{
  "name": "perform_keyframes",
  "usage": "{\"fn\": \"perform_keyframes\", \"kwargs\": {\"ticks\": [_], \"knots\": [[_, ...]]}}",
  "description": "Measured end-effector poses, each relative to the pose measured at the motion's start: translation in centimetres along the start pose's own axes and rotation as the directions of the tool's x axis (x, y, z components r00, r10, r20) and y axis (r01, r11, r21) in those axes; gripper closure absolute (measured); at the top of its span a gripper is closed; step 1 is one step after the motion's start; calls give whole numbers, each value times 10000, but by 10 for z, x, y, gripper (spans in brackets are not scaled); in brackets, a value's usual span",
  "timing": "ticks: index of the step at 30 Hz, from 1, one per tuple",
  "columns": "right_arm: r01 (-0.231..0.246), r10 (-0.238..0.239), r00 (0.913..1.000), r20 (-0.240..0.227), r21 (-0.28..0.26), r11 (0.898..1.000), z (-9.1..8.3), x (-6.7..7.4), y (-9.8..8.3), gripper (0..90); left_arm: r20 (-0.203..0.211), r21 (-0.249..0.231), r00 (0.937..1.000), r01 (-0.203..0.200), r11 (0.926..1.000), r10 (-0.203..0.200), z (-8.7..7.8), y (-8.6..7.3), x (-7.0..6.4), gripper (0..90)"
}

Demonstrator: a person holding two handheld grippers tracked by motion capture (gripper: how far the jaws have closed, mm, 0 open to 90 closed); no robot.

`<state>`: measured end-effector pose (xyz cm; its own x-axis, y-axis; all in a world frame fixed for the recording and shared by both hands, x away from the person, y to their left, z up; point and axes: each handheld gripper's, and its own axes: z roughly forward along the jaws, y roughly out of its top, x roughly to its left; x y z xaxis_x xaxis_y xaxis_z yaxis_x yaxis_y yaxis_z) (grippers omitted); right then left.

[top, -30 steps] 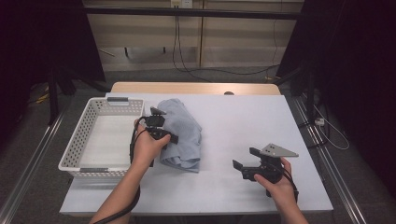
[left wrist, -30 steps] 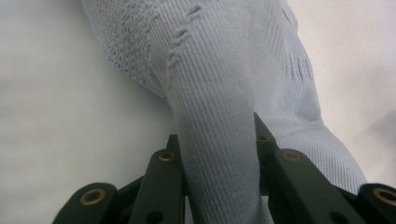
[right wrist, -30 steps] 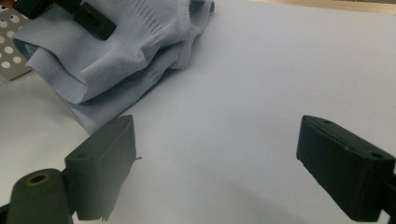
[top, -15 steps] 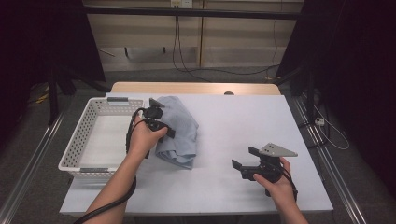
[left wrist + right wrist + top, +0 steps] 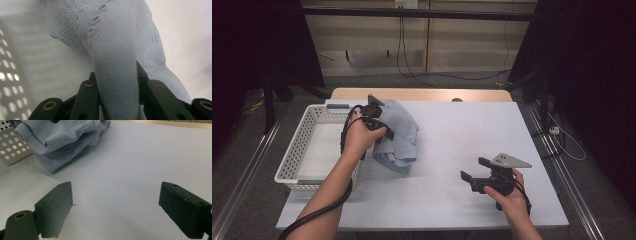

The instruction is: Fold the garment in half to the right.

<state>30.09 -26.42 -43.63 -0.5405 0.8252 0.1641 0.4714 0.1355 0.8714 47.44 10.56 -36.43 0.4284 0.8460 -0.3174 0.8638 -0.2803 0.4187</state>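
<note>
On the desk (image 5: 452, 150), seen from above, the left gripper (image 5: 379, 127) clasps a pale blue garment (image 5: 399, 135) beside a white basket (image 5: 307, 145); the right gripper (image 5: 472, 175) rests released. The left gripper view reveals ribbed knit (image 5: 115, 62) pinched between the jaws. The right gripper view shows folded cuffs (image 5: 62, 140) and jaws apart.

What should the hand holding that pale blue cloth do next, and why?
Probably carry it sideways over the white perforated plastic basket and let go. The left tongs are shut on the pale blue knitted cloth, lifted beside the basket, while the right tongs rest open on the white table.
</note>
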Motion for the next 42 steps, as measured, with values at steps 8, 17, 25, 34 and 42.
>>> {"fn": "perform_keyframes", "kwargs": {"ticks": [8, 17, 25, 34, 42], "knots": [[-23, 23, 10000, -19, -58, 10000, 0, 0, 0, 111, -173, 232, 9998, -82, 9997, 86, -4, 7, 8, 731], [-11, 11, 10000, -38, -65, 10000, 1, 0, 1, 110, -226, 494, 9995, -196, 9986, 207, -12, 10, 11, 731], [16, -16, 9999, -100, -66, 10000, 4, 1, 2, 109, -327, 842, 9990, -266, 9961, 295, -18, 15, 13, 731], [-18, 18, 10000, -52, -59, 10000, 1, -1, 1, 103, -503, 948, 9978, -392, 9947, 441, -25, 22, 13, 731], [-39, 39, 10000, -26, -91, 10000, 1, -1, 2, 103, -584, 986, 9970, -441, 9942, 500, -31, 27, 12, 731]]}}
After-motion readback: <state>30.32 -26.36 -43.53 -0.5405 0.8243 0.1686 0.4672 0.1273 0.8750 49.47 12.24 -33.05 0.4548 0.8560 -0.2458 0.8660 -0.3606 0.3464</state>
